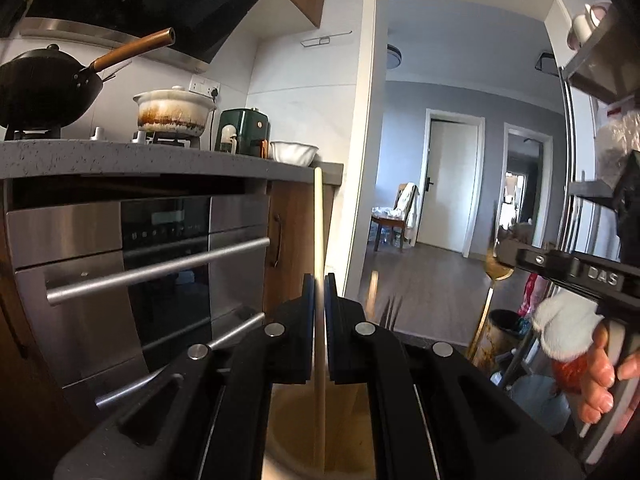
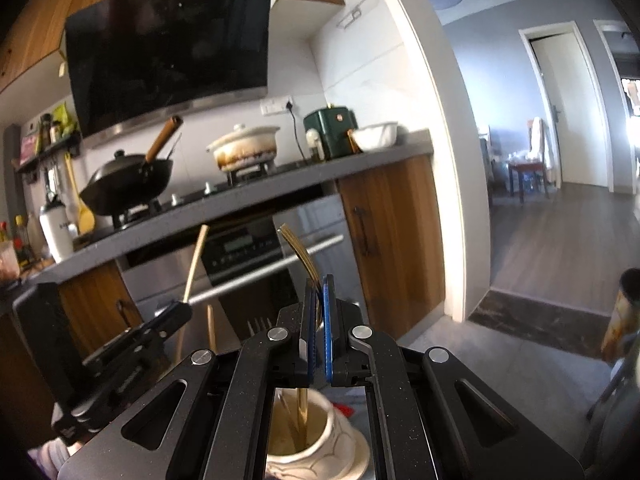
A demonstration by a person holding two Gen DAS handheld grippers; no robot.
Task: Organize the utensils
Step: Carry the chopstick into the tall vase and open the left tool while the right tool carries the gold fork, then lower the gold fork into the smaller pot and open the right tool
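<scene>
Both tools hold utensils over the cup.

My left tool [image 1: 319, 292] is clamped on a chopstick [image 1: 318, 232]; my right tool [image 2: 319, 296] is clamped on a gold spoon [image 2: 301, 254], both upright at 12 o'clock, ends down in the cup [image 2: 320, 446] at 6 o'clock, so they drop in standing, I judge.

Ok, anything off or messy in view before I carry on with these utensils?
Nothing spilled or broken. The left gripper is shut on a wooden stick, and the right gripper is shut on a gold utensil standing in the white holder. One oddity: the white pot on the stove has brown stains down its side.
</scene>
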